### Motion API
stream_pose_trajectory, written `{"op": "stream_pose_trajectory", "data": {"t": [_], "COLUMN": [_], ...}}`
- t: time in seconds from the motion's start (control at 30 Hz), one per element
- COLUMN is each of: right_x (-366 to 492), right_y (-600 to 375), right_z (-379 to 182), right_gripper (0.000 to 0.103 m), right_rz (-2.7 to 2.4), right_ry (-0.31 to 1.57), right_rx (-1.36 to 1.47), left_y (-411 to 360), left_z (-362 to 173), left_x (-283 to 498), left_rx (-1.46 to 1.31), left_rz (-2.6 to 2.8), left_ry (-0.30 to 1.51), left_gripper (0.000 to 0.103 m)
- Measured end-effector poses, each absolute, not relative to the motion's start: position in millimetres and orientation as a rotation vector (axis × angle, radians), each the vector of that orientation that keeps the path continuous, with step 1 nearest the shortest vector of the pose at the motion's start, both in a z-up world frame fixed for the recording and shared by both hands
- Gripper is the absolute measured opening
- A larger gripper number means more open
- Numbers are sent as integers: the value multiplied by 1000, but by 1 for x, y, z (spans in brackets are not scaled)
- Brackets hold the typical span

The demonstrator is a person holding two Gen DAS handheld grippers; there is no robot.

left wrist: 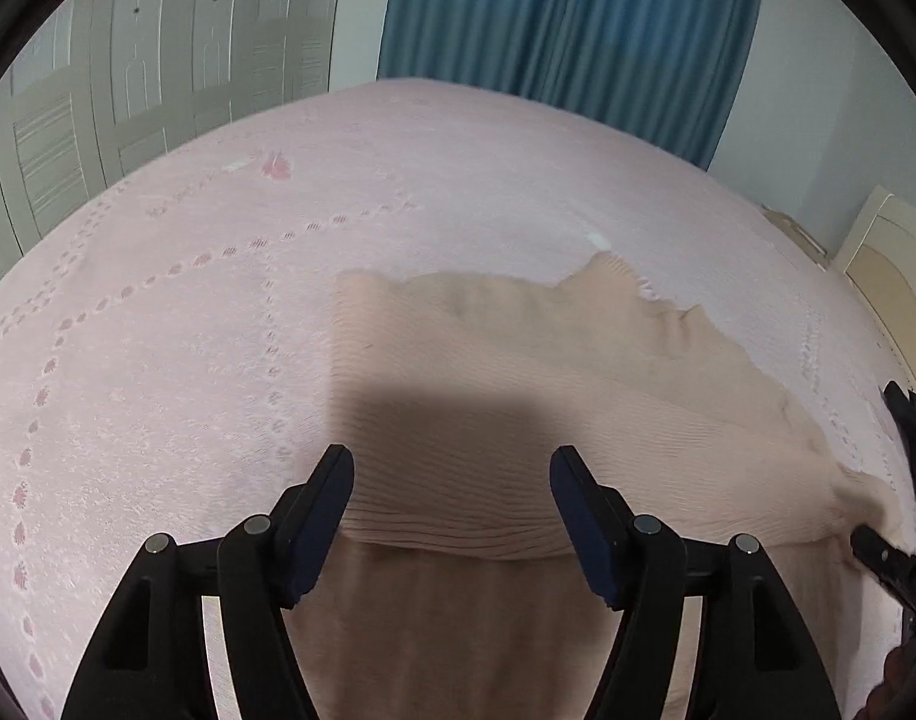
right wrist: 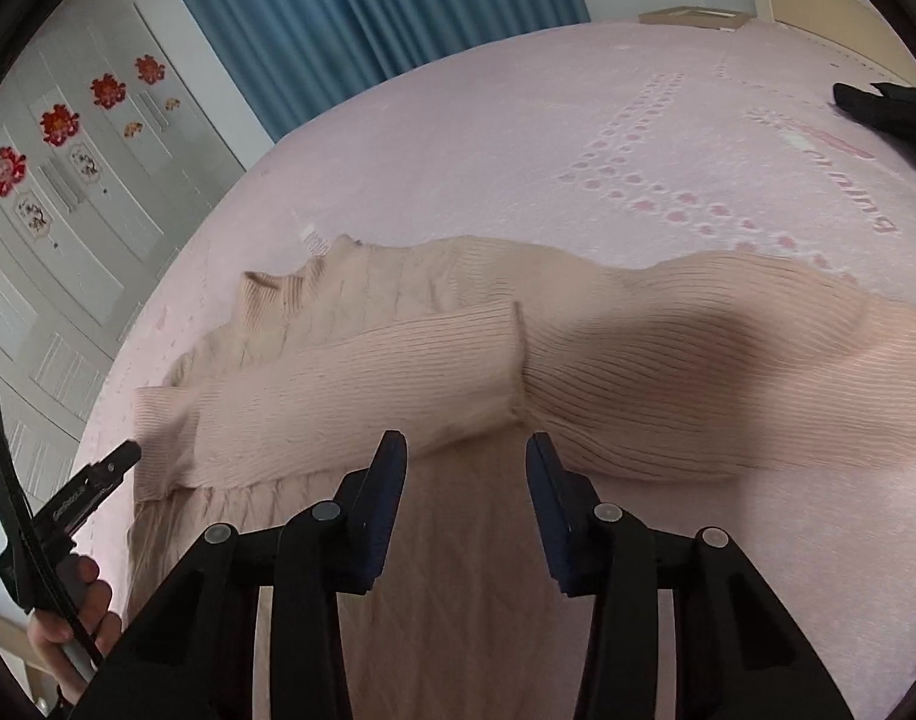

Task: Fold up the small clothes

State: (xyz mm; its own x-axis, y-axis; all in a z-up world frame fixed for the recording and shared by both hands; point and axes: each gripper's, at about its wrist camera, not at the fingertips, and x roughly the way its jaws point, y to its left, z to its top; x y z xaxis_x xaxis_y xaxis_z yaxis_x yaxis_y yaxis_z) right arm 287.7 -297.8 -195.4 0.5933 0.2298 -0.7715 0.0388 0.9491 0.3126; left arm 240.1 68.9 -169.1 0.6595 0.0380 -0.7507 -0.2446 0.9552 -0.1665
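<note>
A beige ribbed knit sweater [left wrist: 517, 384] lies on the pink bedspread [left wrist: 188, 300]. In the right wrist view the sweater [right wrist: 667, 372] has a sleeve [right wrist: 350, 384] folded across its body. My left gripper [left wrist: 452, 480] is open and empty, hovering over the sweater's folded edge. My right gripper [right wrist: 466, 468] is open and empty above the sleeve and the sweater's lower part. The left gripper [right wrist: 107, 468] also shows at the left of the right wrist view, near the sleeve cuff. The right gripper's black parts [left wrist: 901, 480] show at the right edge of the left wrist view.
The bedspread [right wrist: 577, 138] has rows of pink paw prints. A white wardrobe [left wrist: 128, 72] and blue curtains [left wrist: 577, 30] stand beyond the bed. A cream headboard [left wrist: 889, 276] is at the right. A dark object [right wrist: 883, 108] lies on the bed's far right.
</note>
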Motion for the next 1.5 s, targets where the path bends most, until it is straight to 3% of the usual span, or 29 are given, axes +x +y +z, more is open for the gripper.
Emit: {"op": "stream_pose_trajectory", "data": {"t": [0.13, 0.23, 0.37, 0.53, 0.7, 1.13, 1.23, 1.3, 1.43, 1.5], "right_x": [302, 309, 317, 304, 282, 288, 285, 284, 280, 278], "right_y": [-291, -287, -279, -278, -284, -285, -285, -288, -298, -306], "right_z": [-208, -214, -218, -201, -194, -212, -210, -208, -202, -199], "right_gripper": [42, 30, 7, 5, 4, 5, 7, 12, 32, 36], "right_rz": [31, -10, -8, -18, -54, -69, -76, -78, -127, -136], "right_ry": [960, 963, 962, 884, 865, 982, 977, 971, 945, 932], "right_rx": [304, 295, 270, 273, 254, 162, 133, 135, 114, 130], "left_y": [70, 83, 95, 102, 109, 37, 24, 23, 26, 25], "left_z": [-185, -191, -198, -206, -203, -198, -209, -208, -208, -208], "left_x": [260, 265, 262, 261, 263, 279, 284, 284, 285, 285], "left_rx": [-260, -301, -357, -382, -431, -117, -19, -14, -28, -24], "left_rz": [171, 135, 148, 149, 161, 186, 214, 217, 219, 221], "left_ry": [862, 876, 896, 905, 893, 881, 896, 894, 899, 899], "left_gripper": [66, 66, 66, 66, 66, 66, 72, 73, 76, 76]}}
